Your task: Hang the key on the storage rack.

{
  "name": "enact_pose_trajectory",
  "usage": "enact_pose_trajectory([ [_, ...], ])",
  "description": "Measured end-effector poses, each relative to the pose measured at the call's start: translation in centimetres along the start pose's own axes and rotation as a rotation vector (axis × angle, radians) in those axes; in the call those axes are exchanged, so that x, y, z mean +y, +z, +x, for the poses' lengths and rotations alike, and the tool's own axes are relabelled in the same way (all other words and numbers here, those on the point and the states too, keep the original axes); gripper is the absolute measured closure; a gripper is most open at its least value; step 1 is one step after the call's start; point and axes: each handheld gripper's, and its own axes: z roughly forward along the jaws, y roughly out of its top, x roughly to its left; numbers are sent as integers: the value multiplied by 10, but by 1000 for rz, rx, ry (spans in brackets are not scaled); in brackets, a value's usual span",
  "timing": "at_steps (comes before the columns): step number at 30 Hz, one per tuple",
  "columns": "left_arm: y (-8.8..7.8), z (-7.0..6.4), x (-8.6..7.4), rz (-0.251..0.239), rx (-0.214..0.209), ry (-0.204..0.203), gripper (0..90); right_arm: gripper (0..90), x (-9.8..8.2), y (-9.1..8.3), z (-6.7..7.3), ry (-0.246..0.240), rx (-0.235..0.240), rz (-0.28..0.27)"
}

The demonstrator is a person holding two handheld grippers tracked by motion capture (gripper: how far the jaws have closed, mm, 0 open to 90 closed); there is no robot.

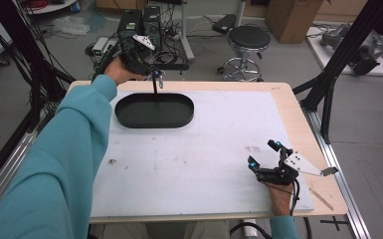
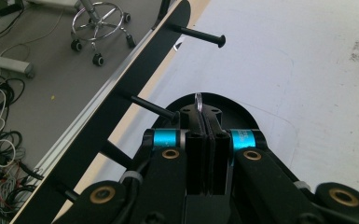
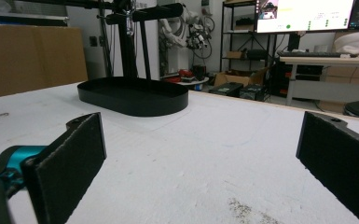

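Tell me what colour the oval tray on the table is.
Black; the oval tray shows best in the high view, on the white table.

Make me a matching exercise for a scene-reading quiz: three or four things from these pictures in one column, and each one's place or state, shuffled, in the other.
Things
1. left tongs
2. right tongs
3. black oval tray
4. round stool

Places or states
A. on the floor beyond the table's far edge
B. jaws wide apart, low over the near right of the table
C. on the white table top, toward its far left
D. shut on a small metal ring, raised above the tray

Pairs: 1-D, 2-B, 3-C, 4-A
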Motion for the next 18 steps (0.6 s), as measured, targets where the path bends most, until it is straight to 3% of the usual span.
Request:
enact_pose_trajectory([
  [18, 5, 4, -1, 9, 39, -24, 882, 7, 0, 0, -1, 5, -1, -4],
])
